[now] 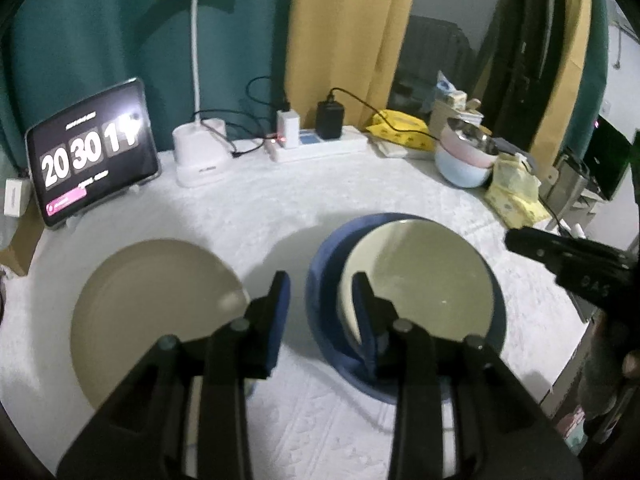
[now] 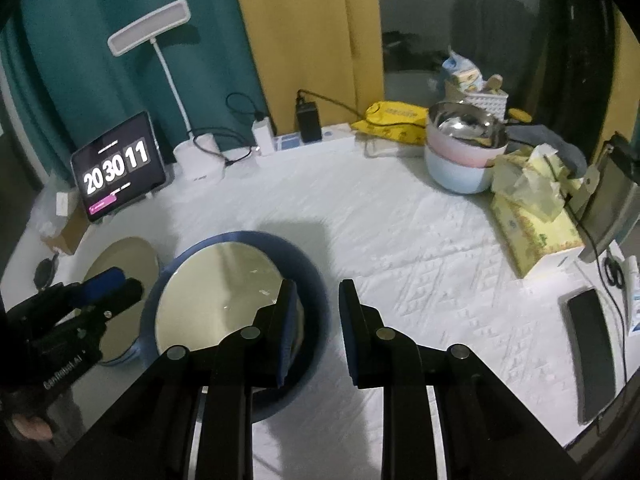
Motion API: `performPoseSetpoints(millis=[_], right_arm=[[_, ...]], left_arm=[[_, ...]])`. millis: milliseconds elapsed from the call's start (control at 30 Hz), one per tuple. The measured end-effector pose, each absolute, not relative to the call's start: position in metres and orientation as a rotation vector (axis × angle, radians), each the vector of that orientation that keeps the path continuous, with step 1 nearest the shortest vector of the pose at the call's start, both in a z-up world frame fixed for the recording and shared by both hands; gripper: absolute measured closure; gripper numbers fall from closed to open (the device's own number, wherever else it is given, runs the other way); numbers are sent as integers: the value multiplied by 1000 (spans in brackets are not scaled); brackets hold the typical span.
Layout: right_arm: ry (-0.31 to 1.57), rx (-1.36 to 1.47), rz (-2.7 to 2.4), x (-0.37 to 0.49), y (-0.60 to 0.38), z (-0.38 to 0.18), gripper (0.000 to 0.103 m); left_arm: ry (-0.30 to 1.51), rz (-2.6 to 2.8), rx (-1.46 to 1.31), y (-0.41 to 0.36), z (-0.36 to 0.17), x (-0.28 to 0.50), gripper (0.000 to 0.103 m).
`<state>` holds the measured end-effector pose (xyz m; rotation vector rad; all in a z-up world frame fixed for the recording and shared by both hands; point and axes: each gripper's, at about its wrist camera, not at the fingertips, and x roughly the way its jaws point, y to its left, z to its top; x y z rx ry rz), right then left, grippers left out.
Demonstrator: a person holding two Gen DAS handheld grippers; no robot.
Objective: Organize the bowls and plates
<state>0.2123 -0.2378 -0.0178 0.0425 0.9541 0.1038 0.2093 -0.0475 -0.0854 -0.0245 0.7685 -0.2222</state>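
Observation:
A pale plate (image 1: 424, 280) lies inside a blue bowl (image 1: 324, 268) on the white tablecloth; both also show in the right wrist view, the plate (image 2: 216, 292) and the bowl (image 2: 316, 300). A beige plate (image 1: 152, 312) lies flat to the left of the bowl, partly hidden in the right wrist view (image 2: 124, 260). My left gripper (image 1: 322, 292) is open, its fingers astride the bowl's left rim. My right gripper (image 2: 318, 300) is open and empty, its fingers astride the bowl's right rim.
At the back stand a tablet clock (image 1: 92, 152), a white desk lamp (image 1: 200, 152), a power strip (image 1: 320, 144) with chargers, stacked pink and blue bowls (image 2: 460, 152) and a tissue box (image 2: 532, 216). A black phone (image 2: 592, 344) lies at the right edge.

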Motion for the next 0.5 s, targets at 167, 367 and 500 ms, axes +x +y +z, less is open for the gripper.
performPoseSetpoints(millis=[167, 367, 500], right_arm=[[952, 64, 96, 211, -252, -28, 72], [972, 97, 102, 213, -262, -44, 65], [995, 121, 118, 214, -264, -50, 65]], left_arm=[[783, -210, -38, -41, -94, 214, 68], [801, -211, -28, -45, -99, 219, 67], [817, -201, -15, -44, -105, 221, 67]])
